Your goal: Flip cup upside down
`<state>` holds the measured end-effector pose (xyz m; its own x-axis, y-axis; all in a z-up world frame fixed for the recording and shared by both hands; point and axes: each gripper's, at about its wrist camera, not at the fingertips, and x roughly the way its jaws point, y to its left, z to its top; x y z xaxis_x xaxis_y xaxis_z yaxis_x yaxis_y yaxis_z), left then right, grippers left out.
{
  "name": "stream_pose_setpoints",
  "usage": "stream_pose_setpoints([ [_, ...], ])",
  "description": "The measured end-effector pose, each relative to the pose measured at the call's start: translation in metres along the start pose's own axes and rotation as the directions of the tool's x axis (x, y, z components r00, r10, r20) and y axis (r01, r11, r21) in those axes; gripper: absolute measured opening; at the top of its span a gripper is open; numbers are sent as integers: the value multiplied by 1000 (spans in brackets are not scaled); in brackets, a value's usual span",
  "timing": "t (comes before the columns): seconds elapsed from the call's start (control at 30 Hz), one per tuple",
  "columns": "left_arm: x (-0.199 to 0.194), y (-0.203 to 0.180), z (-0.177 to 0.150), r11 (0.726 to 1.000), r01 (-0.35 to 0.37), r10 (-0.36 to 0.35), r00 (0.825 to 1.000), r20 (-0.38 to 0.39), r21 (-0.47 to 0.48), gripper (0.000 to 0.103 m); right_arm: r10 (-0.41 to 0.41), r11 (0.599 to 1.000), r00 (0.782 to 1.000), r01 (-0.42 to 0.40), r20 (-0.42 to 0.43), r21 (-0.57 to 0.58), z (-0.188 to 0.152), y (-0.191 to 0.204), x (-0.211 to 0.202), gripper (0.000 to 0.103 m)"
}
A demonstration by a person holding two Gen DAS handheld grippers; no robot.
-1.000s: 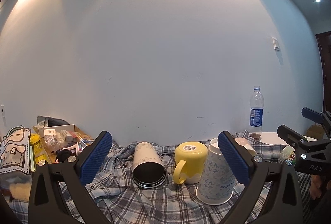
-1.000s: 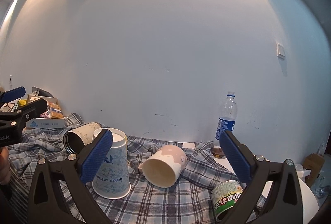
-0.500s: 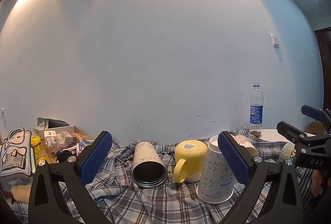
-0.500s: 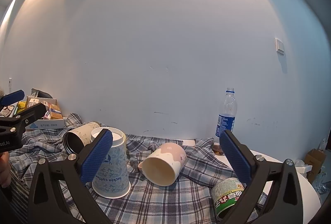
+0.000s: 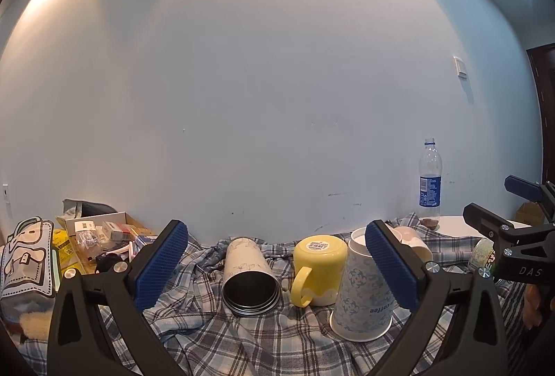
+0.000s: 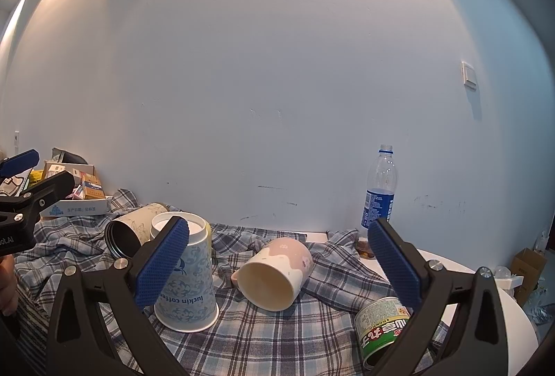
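A pink and cream cup (image 6: 274, 273) lies on its side on the plaid cloth, mouth toward me, between the fingers of my open right gripper (image 6: 277, 265). A blue patterned paper cup (image 6: 185, 285) (image 5: 364, 292) stands upside down left of it. A yellow mug (image 5: 319, 268) stands upside down. A cream tumbler (image 5: 248, 279) (image 6: 133, 230) lies on its side, dark mouth toward me. My left gripper (image 5: 277, 265) is open and empty, held short of the tumbler and yellow mug. The right gripper also shows in the left wrist view (image 5: 499, 209).
A plastic water bottle (image 6: 380, 192) (image 5: 429, 183) stands by the wall. A green tin can (image 6: 381, 327) lies at the front right. Boxes and packets (image 5: 100, 230) crowd the left. The round white table (image 6: 485, 303) ends at the right.
Both views have tilted up slightly, so the objects sit a little lower in frame. Nothing on the cloth has moved and both grippers stay open.
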<state>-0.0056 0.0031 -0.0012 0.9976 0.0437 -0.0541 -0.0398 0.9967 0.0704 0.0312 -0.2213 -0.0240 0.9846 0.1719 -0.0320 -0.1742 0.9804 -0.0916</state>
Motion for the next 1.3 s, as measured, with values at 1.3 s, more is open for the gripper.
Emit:
stream_pose_setpoints([
  [1.3,1,3,1,1000,-7,7,1000,4,-5,103,0,1000,1000,0,0,1,-1,1,1,103],
])
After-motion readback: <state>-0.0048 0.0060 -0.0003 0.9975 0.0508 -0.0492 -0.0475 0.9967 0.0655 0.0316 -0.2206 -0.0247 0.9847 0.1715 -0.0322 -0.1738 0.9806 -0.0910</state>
